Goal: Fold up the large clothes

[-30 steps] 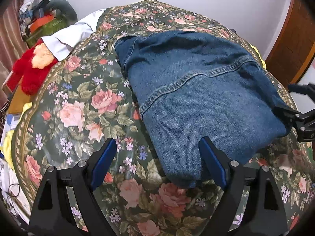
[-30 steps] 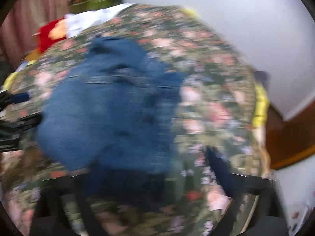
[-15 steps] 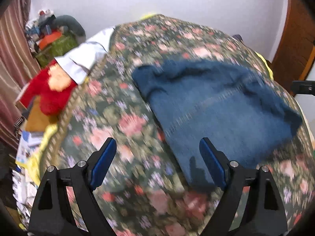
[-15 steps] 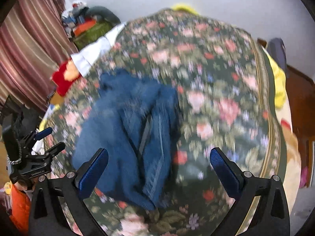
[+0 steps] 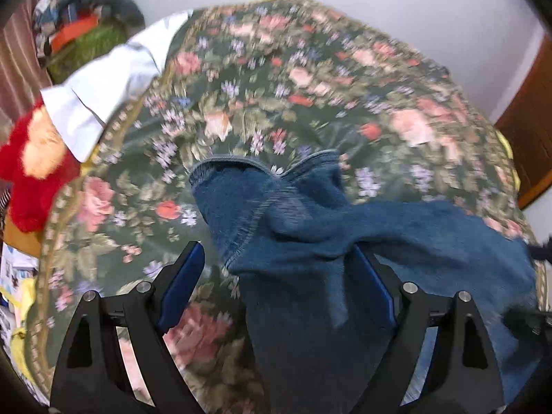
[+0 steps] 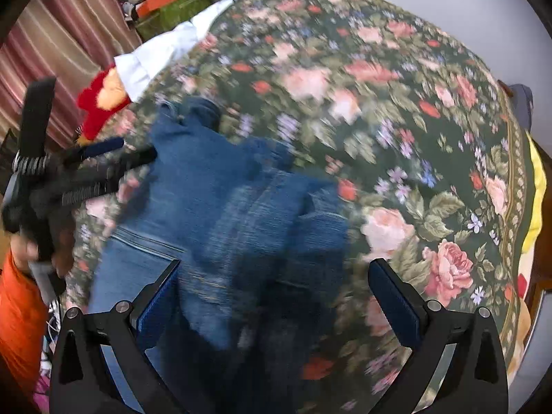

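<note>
On the green bedspread printed with pink and red roses (image 5: 283,79): blue denim jeans (image 5: 310,241), bunched and partly folded, lying toward the near edge. One stitched hem end (image 5: 224,169) spread open toward the far side, a leg trailing off to the right. Seen from the right wrist camera, same jeans (image 6: 220,200) heaped in thick overlapping folds, seam lines showing, though heavily blurred, so exact fold layout hard to tell.

Left gripper (image 5: 276,286) with black arms and blue pads, spread wide and holding nothing; right-hand pad (image 5: 372,286) over the denim, left-hand pad over bare bedspread. Contact with the cloth unclear. Right gripper (image 6: 276,296) likewise parted wide and empty, jeans lying between and below its blue pads (image 6: 396,296). Left gripper also visible from the right camera (image 6: 86,172), at the left side of the jeans.

Beside the bed on the left: red and yellow plush toy (image 5: 31,169), white folded cloth (image 5: 114,82) over the bedspread edge, green basket of clutter (image 5: 86,41), striped curtain (image 6: 58,45). Yellow sheet (image 6: 536,189) peeking out at the right edge.
</note>
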`<state>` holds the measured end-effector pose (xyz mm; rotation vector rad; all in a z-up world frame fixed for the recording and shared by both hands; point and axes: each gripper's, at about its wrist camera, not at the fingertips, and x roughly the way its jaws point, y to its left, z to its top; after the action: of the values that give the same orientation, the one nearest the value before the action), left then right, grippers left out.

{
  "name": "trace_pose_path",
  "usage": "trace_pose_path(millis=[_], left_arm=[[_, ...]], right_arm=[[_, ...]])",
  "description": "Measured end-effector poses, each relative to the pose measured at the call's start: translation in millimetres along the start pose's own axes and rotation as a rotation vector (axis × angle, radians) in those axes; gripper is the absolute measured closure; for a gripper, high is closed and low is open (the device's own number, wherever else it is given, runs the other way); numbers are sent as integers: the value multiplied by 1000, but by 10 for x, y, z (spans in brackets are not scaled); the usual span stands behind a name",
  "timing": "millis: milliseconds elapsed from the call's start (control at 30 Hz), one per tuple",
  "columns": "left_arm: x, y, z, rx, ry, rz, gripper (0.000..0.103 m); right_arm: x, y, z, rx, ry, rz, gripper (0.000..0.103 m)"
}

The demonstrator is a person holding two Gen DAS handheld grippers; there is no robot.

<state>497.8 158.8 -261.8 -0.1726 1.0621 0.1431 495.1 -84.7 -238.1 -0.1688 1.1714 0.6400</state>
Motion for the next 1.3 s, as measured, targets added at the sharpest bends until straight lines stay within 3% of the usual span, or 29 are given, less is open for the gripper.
trace_pose_path(millis=[100, 200, 400, 467, 600, 700, 833, 900, 1100, 1300], left_arm=[[199, -33, -1, 3, 41, -30, 14], [96, -37, -38, 15, 15, -11, 14], [-471, 70, -138, 66, -67, 54, 14], [-681, 122, -206, 86, -90, 36, 14], [-970, 208, -466, 82, -89, -59, 14], [-942, 224, -649, 41, -44, -167, 14], [-716, 264, -845, -60, 48, -294, 14], [-546, 263, -907, -100, 88, -331, 13], [-190, 329, -903, -260, 126, -457, 3], [116, 300, -890, -331, 176, -534, 0]], right_arm=[[70, -318, -86, 88, 26, 121, 0], [73, -438, -189, 125, 31, 168, 0], [-168, -367, -286, 130, 3, 127, 0], [-324, -316, -298, 129, -25, 103, 0], [-571, -234, -290, 126, -72, 141, 0], [-522, -168, -295, 130, -43, 187, 0], [-236, -144, -344, 138, 29, 170, 0], [-77, -196, -370, 165, 67, 203, 0], [231, -283, -371, 212, 153, 343, 0], [403, -225, -268, 193, 172, 331, 0]])
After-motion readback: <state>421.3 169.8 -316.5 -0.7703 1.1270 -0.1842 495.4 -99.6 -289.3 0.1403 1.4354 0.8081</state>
